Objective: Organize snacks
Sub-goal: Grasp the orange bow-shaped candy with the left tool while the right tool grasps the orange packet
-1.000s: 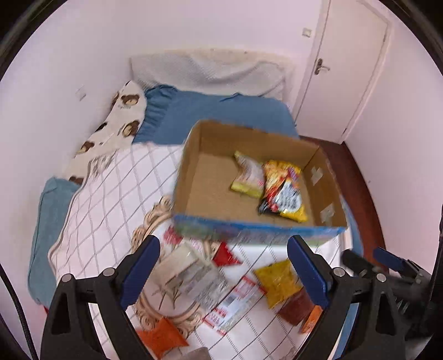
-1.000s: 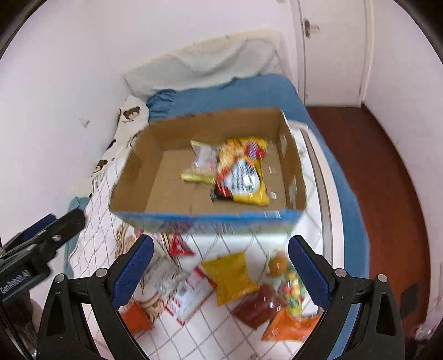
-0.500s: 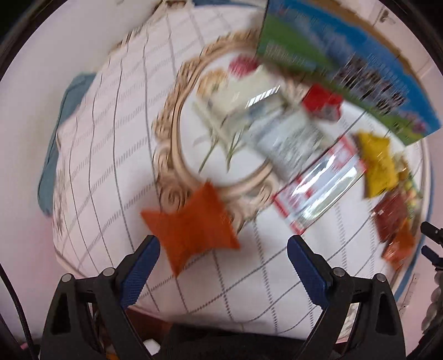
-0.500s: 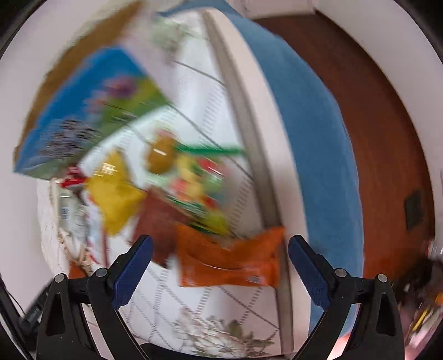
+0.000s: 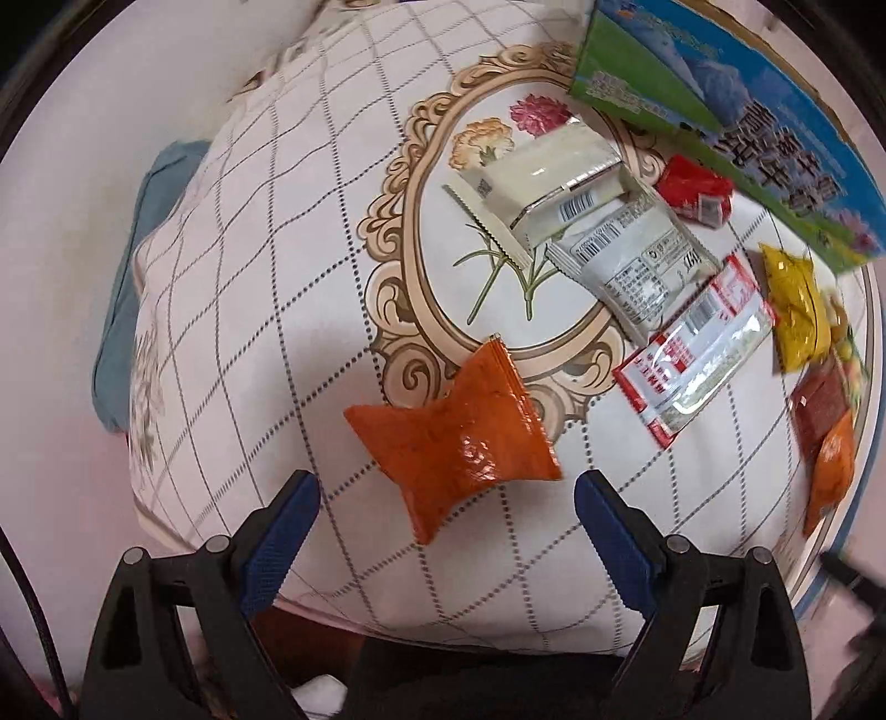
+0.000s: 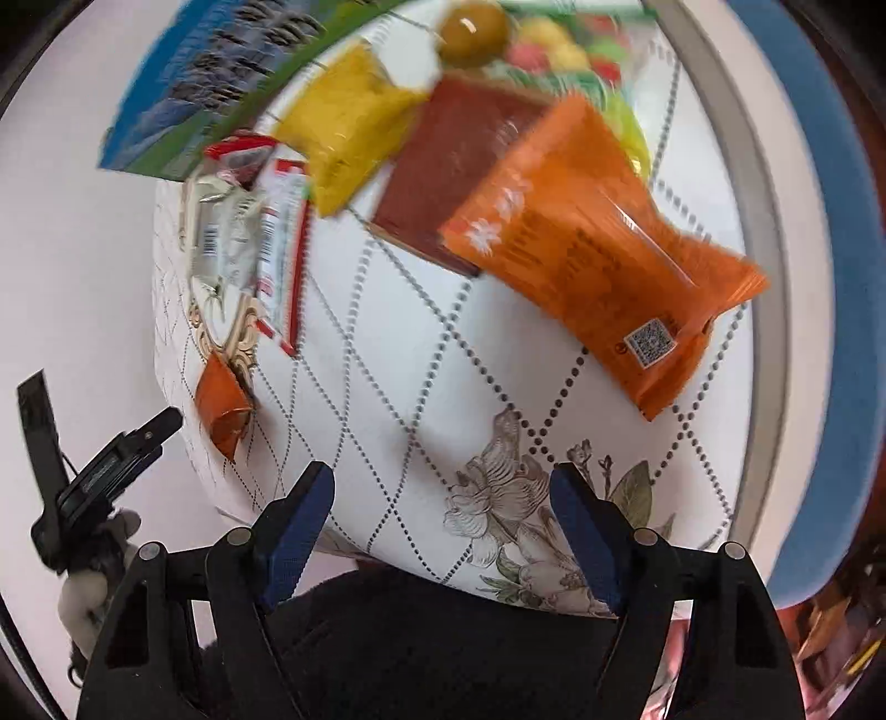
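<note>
Snack packets lie scattered on a white checked bedspread (image 5: 266, 310). My left gripper (image 5: 446, 498) stands open just above a small orange-red packet (image 5: 459, 437), whose lower end lies between the blue pads. My right gripper (image 6: 443, 493) hovers over bare bedspread, its jaws closing with nothing between them; a large orange packet (image 6: 598, 260) lies ahead of it. Beyond are a brown packet (image 6: 459, 166), a yellow packet (image 6: 346, 127), a red-and-white wrapper (image 5: 695, 349) and two pale wrappers (image 5: 554, 177). The blue-and-green cardboard box (image 5: 720, 111) sits at the far side.
The left gripper shows in the right wrist view (image 6: 105, 476), held by a gloved hand off the bed's left edge. A blue sheet (image 6: 830, 277) borders the bed on the right. A colourful candy bag (image 6: 554, 50) lies near the box.
Both grippers dropped from looking into the box to hovering low over the bedspread. The small orange-red packet now lies at the left pads. The right jaws have narrowed.
</note>
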